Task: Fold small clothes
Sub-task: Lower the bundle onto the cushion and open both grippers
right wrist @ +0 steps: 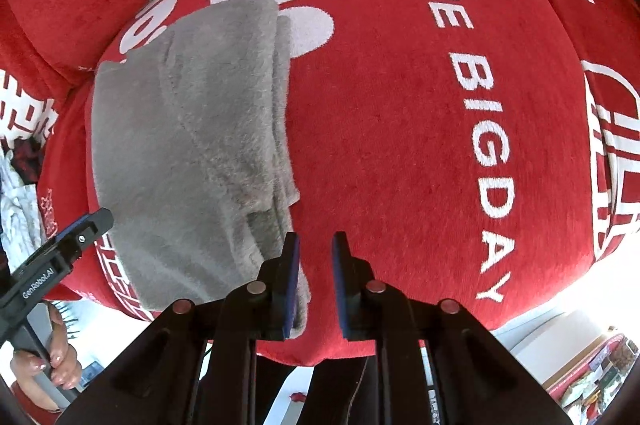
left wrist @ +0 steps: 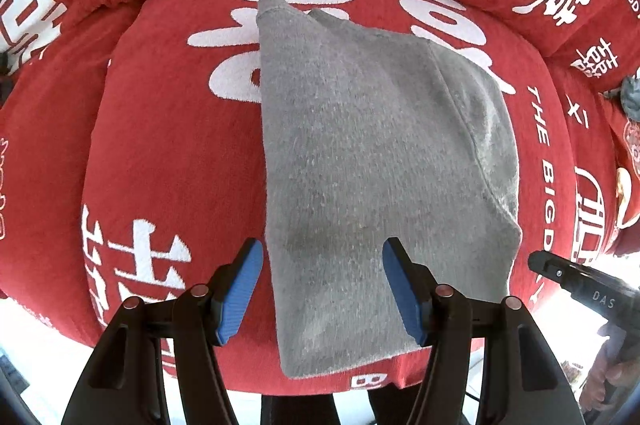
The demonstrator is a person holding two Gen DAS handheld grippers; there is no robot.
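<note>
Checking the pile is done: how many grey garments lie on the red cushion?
1: the grey garment, folded, lies mid-cushion, ahead of the left gripper.

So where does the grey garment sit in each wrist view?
Left wrist: the grey garment fills the centre, running from the top down between the open fingers of the left gripper.
Right wrist: it lies left of centre, beside the right gripper.
Shared landmark: the white "THE BIGDAY" lettering on the red cushion, right of the garment.
</note>
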